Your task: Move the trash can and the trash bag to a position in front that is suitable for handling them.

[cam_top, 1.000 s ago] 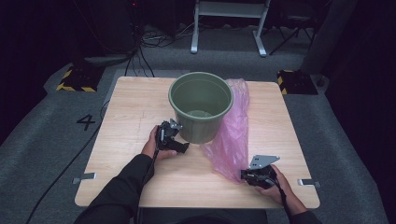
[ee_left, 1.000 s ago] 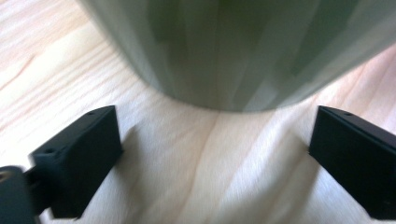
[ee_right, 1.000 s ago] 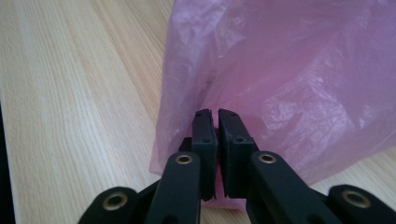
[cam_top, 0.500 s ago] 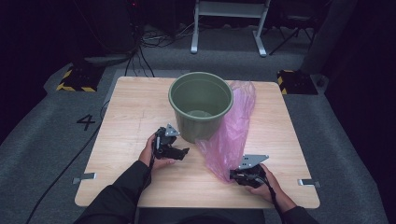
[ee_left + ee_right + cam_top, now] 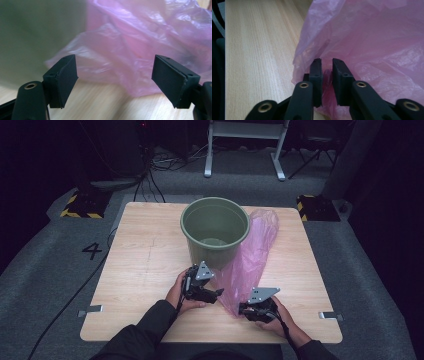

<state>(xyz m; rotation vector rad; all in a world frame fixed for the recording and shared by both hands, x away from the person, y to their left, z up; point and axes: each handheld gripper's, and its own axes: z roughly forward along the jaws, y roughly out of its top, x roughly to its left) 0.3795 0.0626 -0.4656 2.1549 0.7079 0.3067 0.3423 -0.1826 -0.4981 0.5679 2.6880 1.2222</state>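
- My right gripper [image 5: 327, 65] had moved in from the table edge and clamped its jaws on the near end of the pink bag [image 5: 252, 255].
- My left gripper [image 5: 113, 75], jaws wide apart, had slid toward the bag beside the green bucket [image 5: 214, 231].
- I judged a two-handed opening was next.

Your left gripper view blurs the green bucket [image 5: 37, 37]; the pink bag [image 5: 372, 37] runs past your right gripper view's edges.
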